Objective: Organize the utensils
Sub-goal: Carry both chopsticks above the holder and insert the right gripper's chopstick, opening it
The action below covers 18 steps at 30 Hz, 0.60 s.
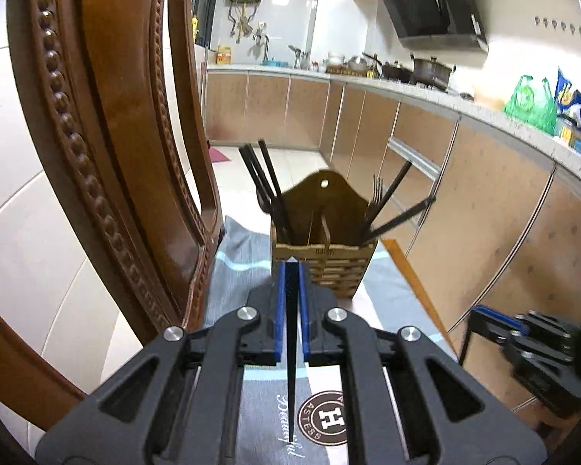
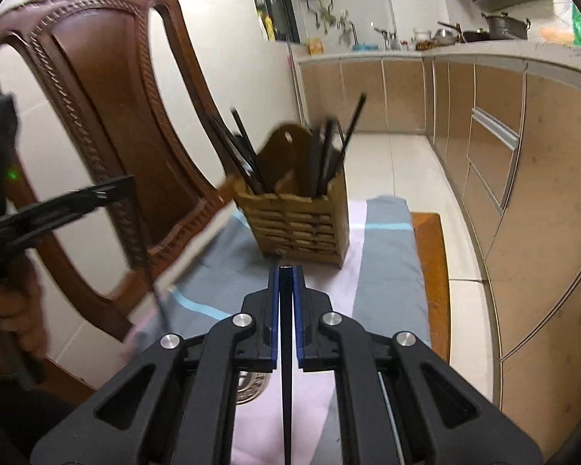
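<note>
Both hand-held grippers, left [image 1: 290, 267] and right [image 2: 286, 271], each pinch one thin black chopstick [image 1: 291, 333]. Just ahead on the desk stands the woven wooden utensil holder [image 1: 325, 263]. A wobbly chopstick could miss its slot or tip the holder.

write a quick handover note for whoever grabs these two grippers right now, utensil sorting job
Left gripper: shut on a black chopstick, its thin end pointing back toward the camera.
Right gripper: shut on another black chopstick.
Both point at the woven utensil holder, which stands on the grey-blue cloth beside the wooden chair.
Done: the holder already has chopsticks on its left side and chopsticks with a fork on its right.
Left: drop both held chopsticks into the holder. Something metal lies under the right gripper; unclear what.
</note>
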Tool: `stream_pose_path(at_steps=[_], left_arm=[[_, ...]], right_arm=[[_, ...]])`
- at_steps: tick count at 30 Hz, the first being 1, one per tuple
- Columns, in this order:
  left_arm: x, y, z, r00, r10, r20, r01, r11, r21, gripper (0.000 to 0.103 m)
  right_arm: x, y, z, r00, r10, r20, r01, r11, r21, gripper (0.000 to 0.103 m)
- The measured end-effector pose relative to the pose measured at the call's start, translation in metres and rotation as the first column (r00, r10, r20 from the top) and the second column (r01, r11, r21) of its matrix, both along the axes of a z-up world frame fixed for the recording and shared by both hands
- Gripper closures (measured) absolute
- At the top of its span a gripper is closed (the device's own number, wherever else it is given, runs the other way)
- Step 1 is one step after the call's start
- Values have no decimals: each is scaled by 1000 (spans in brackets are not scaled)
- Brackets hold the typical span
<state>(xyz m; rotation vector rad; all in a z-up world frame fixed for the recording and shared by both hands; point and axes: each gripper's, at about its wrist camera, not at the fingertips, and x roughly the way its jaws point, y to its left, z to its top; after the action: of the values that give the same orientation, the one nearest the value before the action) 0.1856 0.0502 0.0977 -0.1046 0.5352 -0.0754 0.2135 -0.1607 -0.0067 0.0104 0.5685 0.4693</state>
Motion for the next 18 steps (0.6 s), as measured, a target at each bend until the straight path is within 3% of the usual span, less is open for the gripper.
stream_pose_path(at_steps=[8, 13, 18], left_arm=[[-1, 16, 3, 999, 33, 28, -32, 998, -59, 97], [3, 20, -1, 999, 35, 20, -33, 997, -67, 97], [5, 27, -2, 999, 46, 11, -45, 996, -82, 97]], right_arm=[[-12, 23, 93, 980, 3, 200, -15, 998, 58, 96], [27, 45, 158, 939, -71, 337, 48, 996, 76, 96], [81, 54, 178, 912, -173, 371, 149, 984, 94, 96]])
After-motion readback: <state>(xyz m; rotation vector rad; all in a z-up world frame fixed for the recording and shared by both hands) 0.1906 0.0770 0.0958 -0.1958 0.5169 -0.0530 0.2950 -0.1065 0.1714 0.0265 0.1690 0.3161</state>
